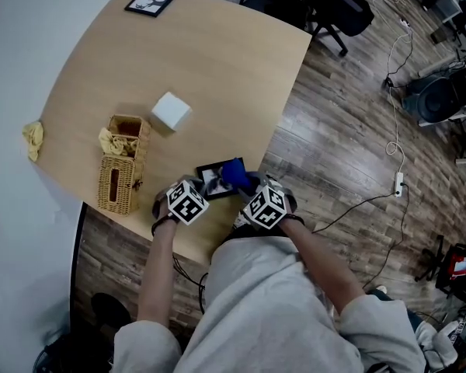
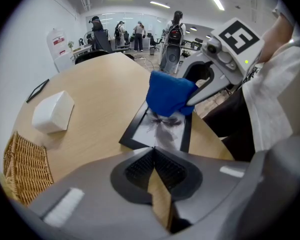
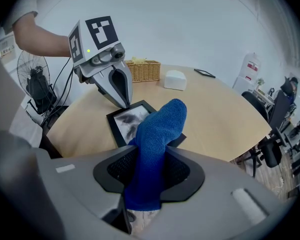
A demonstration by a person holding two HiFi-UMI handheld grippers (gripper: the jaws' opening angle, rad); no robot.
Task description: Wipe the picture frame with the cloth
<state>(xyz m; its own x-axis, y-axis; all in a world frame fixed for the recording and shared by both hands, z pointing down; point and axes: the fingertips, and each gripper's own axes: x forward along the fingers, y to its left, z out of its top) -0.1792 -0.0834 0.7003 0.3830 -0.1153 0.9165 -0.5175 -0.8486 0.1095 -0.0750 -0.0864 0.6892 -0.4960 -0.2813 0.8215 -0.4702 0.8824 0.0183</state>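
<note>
A small black picture frame (image 1: 213, 179) with a grey print lies flat near the table's front edge. It also shows in the left gripper view (image 2: 160, 133) and the right gripper view (image 3: 126, 120). My right gripper (image 3: 149, 160) is shut on a blue cloth (image 3: 159, 129), whose free end rests on the frame's right part (image 2: 169, 93). My left gripper (image 2: 154, 152) is shut with nothing between its jaws. Its tips (image 3: 123, 102) stand at the frame's far left edge; contact cannot be told.
A wicker basket (image 1: 123, 164) with yellow cloth in it and a white box (image 1: 171, 111) stand left of the frame. A second black frame (image 1: 150, 2) lies at the table's far edge. A yellow rag (image 1: 33, 138) hangs at the left rim. Office chairs (image 1: 338, 6) stand beyond.
</note>
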